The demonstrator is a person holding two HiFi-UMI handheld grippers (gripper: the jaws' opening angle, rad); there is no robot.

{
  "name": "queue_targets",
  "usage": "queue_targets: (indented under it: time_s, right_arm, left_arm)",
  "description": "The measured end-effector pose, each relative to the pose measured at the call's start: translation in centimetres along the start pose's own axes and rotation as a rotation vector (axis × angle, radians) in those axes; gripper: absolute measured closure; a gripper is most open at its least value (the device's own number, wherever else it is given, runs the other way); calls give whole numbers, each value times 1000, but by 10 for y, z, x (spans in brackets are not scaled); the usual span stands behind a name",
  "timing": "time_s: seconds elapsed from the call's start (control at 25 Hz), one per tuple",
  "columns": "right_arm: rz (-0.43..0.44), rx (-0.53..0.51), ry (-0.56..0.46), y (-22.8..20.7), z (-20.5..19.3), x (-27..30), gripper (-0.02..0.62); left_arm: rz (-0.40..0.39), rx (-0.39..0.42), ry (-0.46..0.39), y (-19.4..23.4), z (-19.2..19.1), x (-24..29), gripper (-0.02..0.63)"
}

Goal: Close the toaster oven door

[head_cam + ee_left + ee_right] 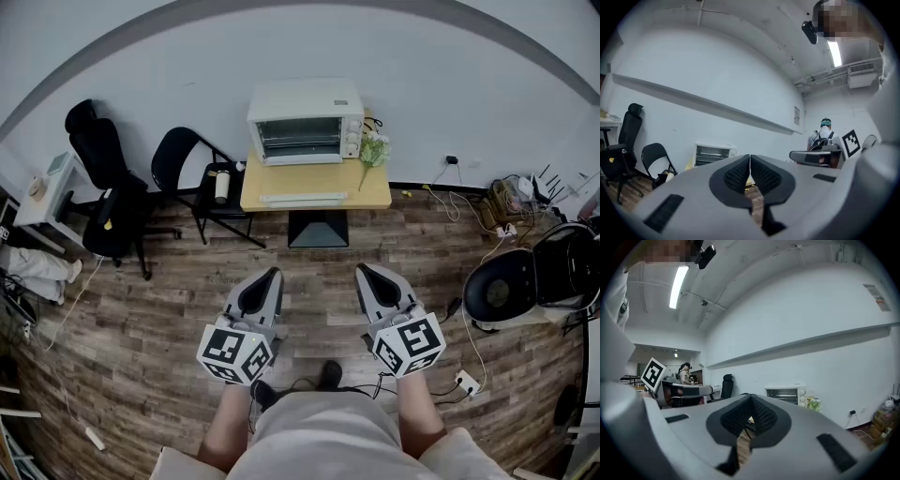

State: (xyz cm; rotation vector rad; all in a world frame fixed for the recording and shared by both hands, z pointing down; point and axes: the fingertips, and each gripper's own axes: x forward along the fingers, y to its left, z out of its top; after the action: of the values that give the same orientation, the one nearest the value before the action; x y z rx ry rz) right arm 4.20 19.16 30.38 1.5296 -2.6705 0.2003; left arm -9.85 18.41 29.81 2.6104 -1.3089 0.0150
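Toaster oven (305,122) sitting on table (375,194), left gripper (271,275) and right gripper (362,271) hovering well back, jaws pressing together, empty.

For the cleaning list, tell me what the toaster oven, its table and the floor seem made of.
Toaster oven: white casing, probably painted sheet metal, smooth and even; what look like metal wire racks show inside.
Table: pale yellow wood-look top, likely laminate, flat and uniform.
Floor: grey-brown planks with visible grain and seams, either wood or wood-print laminate.

Head view looks steeply down from well back, both gripper views face nearly level, all share the distant toaster oven (305,122)
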Motion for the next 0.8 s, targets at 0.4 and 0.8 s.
queue_targets:
  time_s: [0.4,0.8]
  right_arm:
    - [4,-32,17,-7,4,-5,597]
    - [37,54,-14,-16,-3,-21,597]
  left_arm:
    - [2,4,14,-10,0,6,595]
    - [23,10,14,-27,-8,5,595]
